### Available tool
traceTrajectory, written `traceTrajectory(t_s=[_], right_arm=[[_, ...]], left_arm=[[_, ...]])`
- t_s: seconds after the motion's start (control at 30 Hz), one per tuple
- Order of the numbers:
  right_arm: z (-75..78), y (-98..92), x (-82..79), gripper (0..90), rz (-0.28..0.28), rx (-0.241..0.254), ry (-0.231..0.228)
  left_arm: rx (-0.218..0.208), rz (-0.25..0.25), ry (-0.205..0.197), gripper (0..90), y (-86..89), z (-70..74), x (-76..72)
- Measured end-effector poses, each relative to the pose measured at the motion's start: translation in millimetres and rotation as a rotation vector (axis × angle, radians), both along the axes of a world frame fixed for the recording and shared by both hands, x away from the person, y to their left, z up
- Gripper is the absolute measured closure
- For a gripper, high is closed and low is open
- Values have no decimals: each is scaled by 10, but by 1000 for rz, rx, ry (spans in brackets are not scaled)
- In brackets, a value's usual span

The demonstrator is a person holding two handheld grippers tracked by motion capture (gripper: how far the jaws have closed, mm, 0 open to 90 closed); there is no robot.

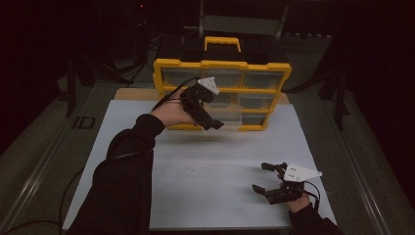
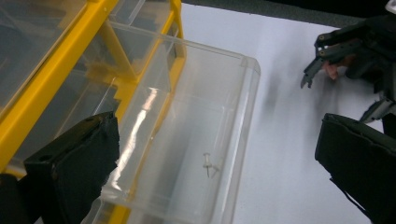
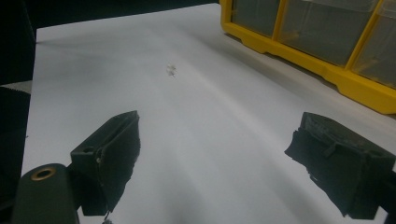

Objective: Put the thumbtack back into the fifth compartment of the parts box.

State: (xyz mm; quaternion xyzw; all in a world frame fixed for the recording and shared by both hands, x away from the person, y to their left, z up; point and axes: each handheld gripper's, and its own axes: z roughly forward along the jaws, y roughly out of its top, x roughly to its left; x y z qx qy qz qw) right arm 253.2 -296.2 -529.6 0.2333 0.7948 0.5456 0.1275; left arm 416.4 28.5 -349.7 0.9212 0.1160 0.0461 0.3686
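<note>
A yellow organizer box (image 1: 222,64) with clear drawers stands at the back of a white sheet (image 1: 220,152). One clear drawer (image 2: 252,70) is pulled out of the box, and two small white pins (image 2: 209,164) lie on its floor. My left gripper (image 1: 215,123) hovers over this drawer, its jaws open and empty (image 2: 217,126). My right gripper (image 1: 259,176) is near the front right of the sheet, open with nothing between its jaws (image 3: 219,119). A few small pale pins (image 3: 171,70) lie on the sheet ahead of it, near the middle (image 1: 190,169).
The organizer's yellow frame (image 3: 327,70) runs along the sheet's far edge. Its yellow carry handle (image 1: 222,41) rises behind the box. Dark floor and black stands surround the table. The right gripper (image 2: 327,51) appears far off in the left gripper view.
</note>
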Motion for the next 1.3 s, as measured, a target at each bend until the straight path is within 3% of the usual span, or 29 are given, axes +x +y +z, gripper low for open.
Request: traceTrajectory(t_s=[0.3, 0.67, 1.3], right_arm=[[2, 2, 0, 138, -1, -1, -1], [6, 4, -2, 138, -1, -4, -2], [8, 16, -2, 138, 1, -9, -4]], left_arm=[[-16, -2, -19, 0, 159, 53, -109], [-35, 22, -14, 0, 382, 59, -239], [-41, 19, -19, 0, 668, -167, -449]])
